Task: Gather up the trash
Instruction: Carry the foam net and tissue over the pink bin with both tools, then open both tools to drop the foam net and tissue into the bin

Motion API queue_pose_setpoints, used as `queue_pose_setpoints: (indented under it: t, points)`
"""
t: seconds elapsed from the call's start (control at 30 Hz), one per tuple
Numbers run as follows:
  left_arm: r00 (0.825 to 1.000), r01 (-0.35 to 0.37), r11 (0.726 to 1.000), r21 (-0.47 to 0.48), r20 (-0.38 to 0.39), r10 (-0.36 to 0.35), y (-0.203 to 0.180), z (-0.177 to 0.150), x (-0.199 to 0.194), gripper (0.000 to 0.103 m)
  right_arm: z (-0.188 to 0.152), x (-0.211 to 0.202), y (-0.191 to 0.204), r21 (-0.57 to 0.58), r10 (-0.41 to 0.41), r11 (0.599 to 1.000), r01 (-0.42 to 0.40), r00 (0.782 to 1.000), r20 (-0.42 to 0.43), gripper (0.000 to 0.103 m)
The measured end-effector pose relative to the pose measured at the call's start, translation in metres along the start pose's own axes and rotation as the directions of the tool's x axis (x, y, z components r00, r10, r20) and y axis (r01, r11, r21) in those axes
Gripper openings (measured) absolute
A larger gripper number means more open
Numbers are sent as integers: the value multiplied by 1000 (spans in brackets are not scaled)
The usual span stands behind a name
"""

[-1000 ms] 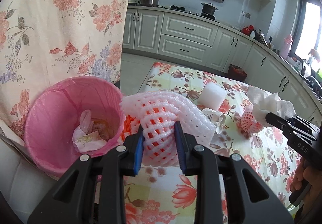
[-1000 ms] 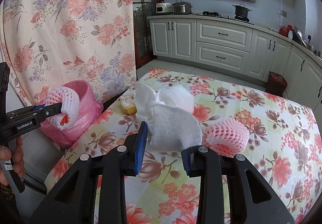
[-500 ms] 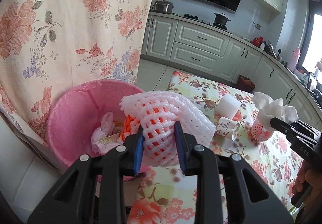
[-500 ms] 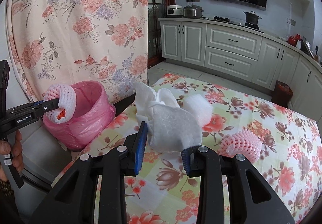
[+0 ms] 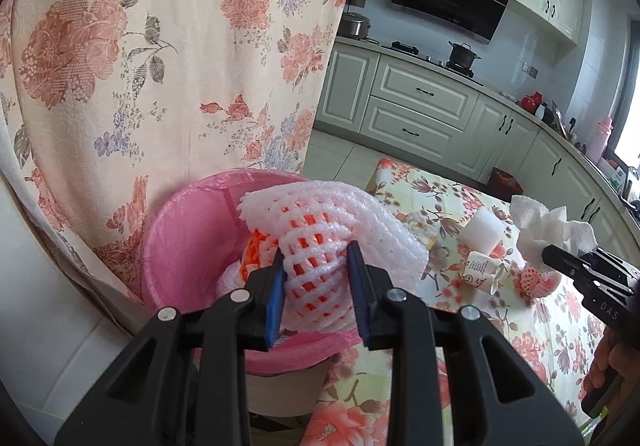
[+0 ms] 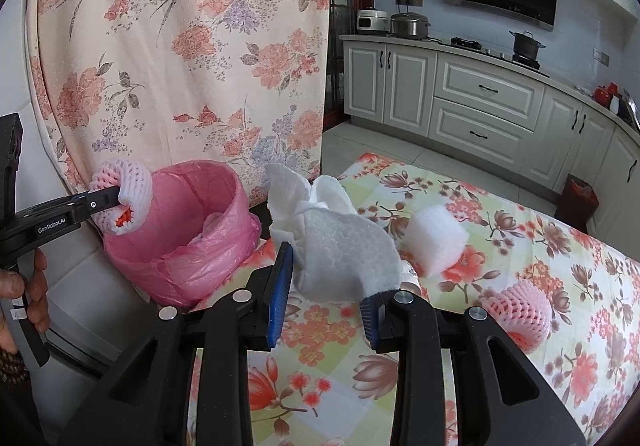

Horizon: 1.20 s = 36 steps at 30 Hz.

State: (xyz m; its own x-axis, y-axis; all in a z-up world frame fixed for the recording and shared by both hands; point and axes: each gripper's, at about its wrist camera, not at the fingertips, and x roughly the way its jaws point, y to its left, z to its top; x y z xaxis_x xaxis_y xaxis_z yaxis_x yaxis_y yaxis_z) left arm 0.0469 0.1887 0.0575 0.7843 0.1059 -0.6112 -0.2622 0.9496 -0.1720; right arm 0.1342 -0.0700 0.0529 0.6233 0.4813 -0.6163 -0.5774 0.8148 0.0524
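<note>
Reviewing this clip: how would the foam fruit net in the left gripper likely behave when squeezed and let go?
The foam fruit net bulges around the left gripper, so it is probably soft and springy. Its open mesh suggests it is very light and may drop slowly. Held over the pink-lined bin, it could snag on a pad.

Foam net (image 5: 320, 242) — white, spongy mesh; bin liner (image 6: 200, 242) — thin, glossy pink plastic, wrinkled. Tissue wad (image 6: 332, 242) is soft, matt paper. Tablecloth (image 6: 520, 242) looks smooth; curtain (image 5: 140, 65) is matt woven cloth.

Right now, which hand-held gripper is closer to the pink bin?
Left. The left gripper holds a foam net right over the bin; the right gripper hangs over the table, beside it.
</note>
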Motion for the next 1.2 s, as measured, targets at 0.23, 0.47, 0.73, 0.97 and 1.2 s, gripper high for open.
queue_pose_setpoints:
  t: [0.23, 0.47, 0.73, 0.97, 1.2]
  points:
    - [999, -33, 999, -19, 18, 34, 28, 6, -4, 28, 18, 12, 27, -28, 48, 998, -48, 999, -2, 31]
    - [998, -60, 998, -27, 30, 60, 49, 14, -5, 29, 33, 30, 56, -56, 102, 993, -103, 995, -21, 31]
    - [997, -75, 996, -44, 29, 76, 68, 18, -1, 29, 48, 53, 85, -74, 149, 986, -152, 988, -47, 31]
    - [997, -76, 995, -64, 24, 78, 80, 17, 1, 31, 51, 76, 108, -84, 186, 978, -193, 979, -86, 31]
    - [997, -74, 995, -72, 24, 76, 87, 18, 1, 33, 53, 94, 128, -107, 205, 970, -217, 972, -116, 31]
